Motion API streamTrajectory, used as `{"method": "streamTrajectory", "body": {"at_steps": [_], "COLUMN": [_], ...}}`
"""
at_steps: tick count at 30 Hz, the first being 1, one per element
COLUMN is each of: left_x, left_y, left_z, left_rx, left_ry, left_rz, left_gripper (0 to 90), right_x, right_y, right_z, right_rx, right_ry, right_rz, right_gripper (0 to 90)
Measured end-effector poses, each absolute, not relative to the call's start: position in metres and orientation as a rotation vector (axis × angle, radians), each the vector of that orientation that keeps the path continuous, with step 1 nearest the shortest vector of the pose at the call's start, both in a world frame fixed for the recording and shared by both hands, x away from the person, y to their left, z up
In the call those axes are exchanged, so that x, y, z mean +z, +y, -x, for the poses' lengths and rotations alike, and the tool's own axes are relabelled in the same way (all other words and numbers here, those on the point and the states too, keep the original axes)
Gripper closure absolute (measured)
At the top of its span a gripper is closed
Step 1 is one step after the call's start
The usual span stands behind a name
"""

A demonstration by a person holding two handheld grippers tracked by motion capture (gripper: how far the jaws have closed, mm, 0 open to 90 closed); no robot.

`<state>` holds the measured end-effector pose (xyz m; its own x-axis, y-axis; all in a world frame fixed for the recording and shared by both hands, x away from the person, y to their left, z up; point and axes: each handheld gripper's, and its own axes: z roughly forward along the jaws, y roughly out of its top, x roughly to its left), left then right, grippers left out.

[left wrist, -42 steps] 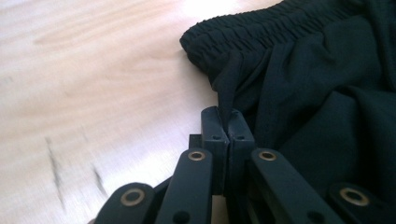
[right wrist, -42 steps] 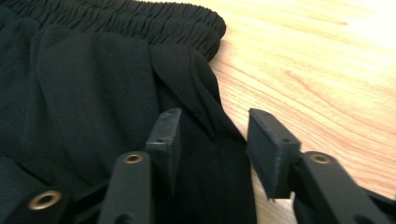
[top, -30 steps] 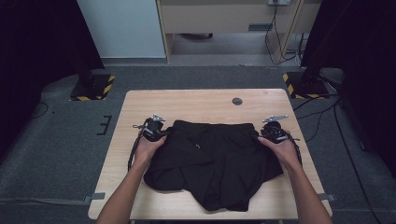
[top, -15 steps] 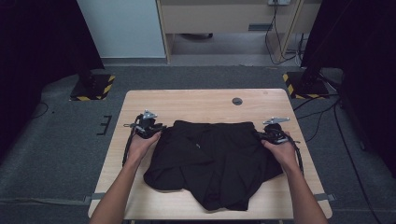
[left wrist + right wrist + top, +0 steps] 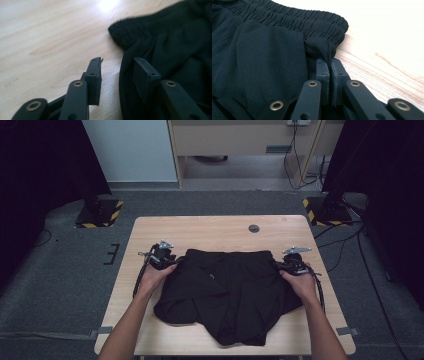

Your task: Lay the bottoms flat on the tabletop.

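Note:
Black shorts [image 5: 230,295] lie spread on the wooden table [image 5: 210,230], with the elastic waistband on the far side. My left gripper [image 5: 170,262] is at the waistband's left corner. Its jaws [image 5: 118,62] have just been opening and stand apart. One jaw is over bare wood and the other over the shorts' [image 5: 180,42] edge, and nothing is pinched. My right gripper [image 5: 282,266] is at the right corner. Its jaws [image 5: 329,62] are shut on a small fold of the black fabric [image 5: 262,50] just below the waistband.
A small dark round disc [image 5: 254,228] sits in the tabletop near the far edge. Bare wood runs along the far side and both sides of the shorts. Stands with yellow-black striped bases [image 5: 97,215] flank the table on the floor.
My left hand has shifted a little at the shorts' left corner. The right hand has kept still at the right corner.

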<state>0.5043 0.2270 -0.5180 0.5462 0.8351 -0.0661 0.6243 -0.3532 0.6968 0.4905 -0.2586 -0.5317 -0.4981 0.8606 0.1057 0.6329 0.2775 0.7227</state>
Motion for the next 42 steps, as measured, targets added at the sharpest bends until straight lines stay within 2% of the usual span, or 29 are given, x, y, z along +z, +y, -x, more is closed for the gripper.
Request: {"method": "streamTrajectory", "body": {"at_steps": [2, 4, 6, 10, 15, 20, 25, 42], "left_x": [-0.52, -0.522, -0.523, -0.519, -0.499, -0.468, -0.451, -0.408], "left_y": [0.222, 0.209, 0.205, 0.195, 0.2, 0.202, 0.207, 0.207], "left_z": [-0.504, -0.501, -0.498, -0.495, -0.49, -0.479, -0.476, -0.466], "left_rx": [0.367, 0.402, 0.412, 0.388, 0.405, 0.439, 0.462, 0.515], "left_ry": [1.157, 1.157, 1.165, 1.2, 1.156, 1.078, 1.084, 1.064], "left_rz": [-2.093, -2.163, -2.158, -2.171, -2.1, -2.076, -2.004, -1.918], "left_gripper": [58.1, 60.8, 63.7, 87.6, 88.1, 88.1, 88.1, 88.2], "right_x": [-0.532, -0.533, -0.533, -0.527, -0.511, -0.48, -0.451, -0.409], "right_y": [-0.259, -0.26, -0.259, -0.258, -0.261, -0.266, -0.26, -0.259], "right_z": [-0.491, -0.491, -0.491, -0.488, -0.484, -0.481, -0.47, -0.463], "right_rx": [1.054, 1.069, 1.064, 1.03, 1.057, 1.129, 1.163, 1.181], "right_ry": [2.249, 2.246, 2.247, 2.272, 2.252, 2.221, 2.168, 2.092], "right_rz": [-1.357, -1.346, -1.342, -1.31, -1.285, -1.238, -1.173, -1.141], "right_gripper": [86.1, 86.2, 87.3, 89.2, 89.3, 89.3, 89.3, 89.3]}}
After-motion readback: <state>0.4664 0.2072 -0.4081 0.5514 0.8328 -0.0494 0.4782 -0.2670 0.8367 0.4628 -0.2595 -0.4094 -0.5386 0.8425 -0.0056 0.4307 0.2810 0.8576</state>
